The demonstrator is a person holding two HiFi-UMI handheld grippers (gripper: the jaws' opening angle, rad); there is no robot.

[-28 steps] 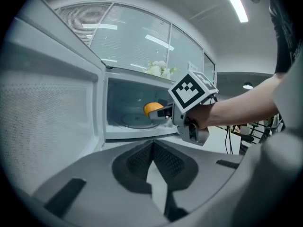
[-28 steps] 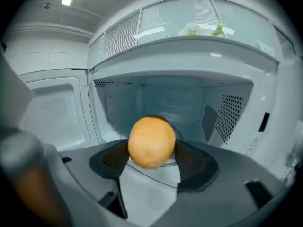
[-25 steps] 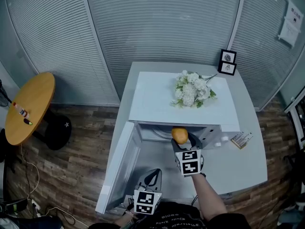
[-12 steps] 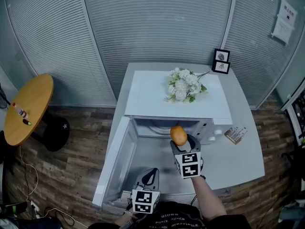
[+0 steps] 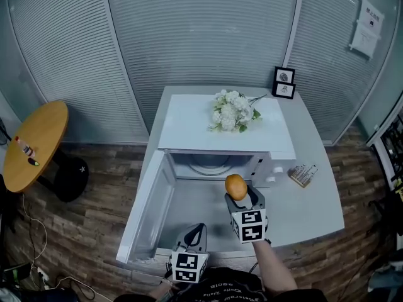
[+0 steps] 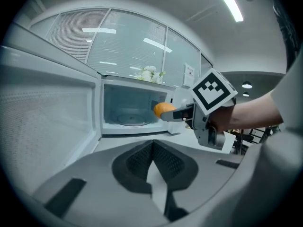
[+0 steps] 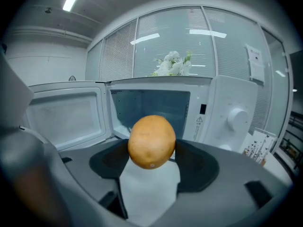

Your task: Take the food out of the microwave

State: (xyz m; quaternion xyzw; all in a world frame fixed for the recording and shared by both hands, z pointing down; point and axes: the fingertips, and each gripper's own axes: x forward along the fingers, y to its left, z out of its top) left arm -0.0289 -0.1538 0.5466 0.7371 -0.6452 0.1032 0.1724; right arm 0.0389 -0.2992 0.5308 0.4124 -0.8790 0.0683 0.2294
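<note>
The white microwave [image 5: 189, 128] stands on a grey table with its door [image 5: 148, 206] swung open to the left. Its glass turntable [image 5: 208, 165] is bare. A round orange-yellow piece of food [image 5: 235, 186] hangs in front of the opening, over the table, with my right gripper [image 5: 238, 192] shut on it. In the right gripper view the food [image 7: 151, 141] sits between the two pads, clear of the cavity. My left gripper [image 5: 199, 229] is low at the table's near edge, beside the door. Its jaws [image 6: 152, 145] meet at the tips with nothing in them.
A bunch of white flowers [image 5: 230, 111] lies on top of the microwave. Two small picture frames [image 5: 282, 83] stand at the table's far right corner. A small card box [image 5: 302, 173] lies right of the microwave. A round wooden side table [image 5: 34, 143] stands at the left.
My right gripper has drawn back from the microwave's opening toward me with the food in it. The left gripper has also shifted back a little.
</note>
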